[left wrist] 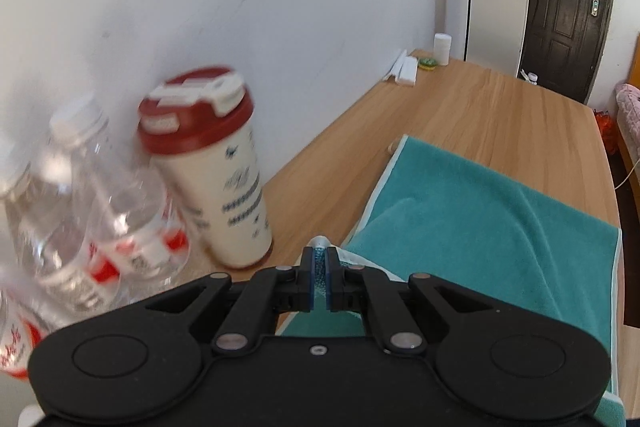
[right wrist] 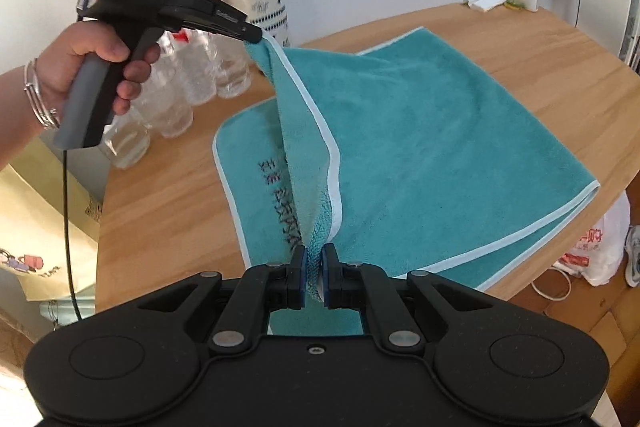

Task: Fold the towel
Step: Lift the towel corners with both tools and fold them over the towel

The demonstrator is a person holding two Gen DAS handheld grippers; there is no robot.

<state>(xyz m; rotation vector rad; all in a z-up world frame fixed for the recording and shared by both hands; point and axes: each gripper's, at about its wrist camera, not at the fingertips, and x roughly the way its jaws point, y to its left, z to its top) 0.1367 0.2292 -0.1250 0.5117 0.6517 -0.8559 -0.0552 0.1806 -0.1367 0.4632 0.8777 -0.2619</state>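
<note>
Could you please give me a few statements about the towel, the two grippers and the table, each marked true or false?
1. Both grippers are shut on the towel. True: the left gripper and the right gripper each pinch its white-trimmed edge.
2. The towel lies completely flat on the table. False: the held edge is lifted off the surface.
3. The towel is red. False: it is teal.
4. A cup with a red lid stands beside clear water bottles near the wall. True.
5. The left gripper is held by a bare hand with bracelets on the wrist. True.
</note>
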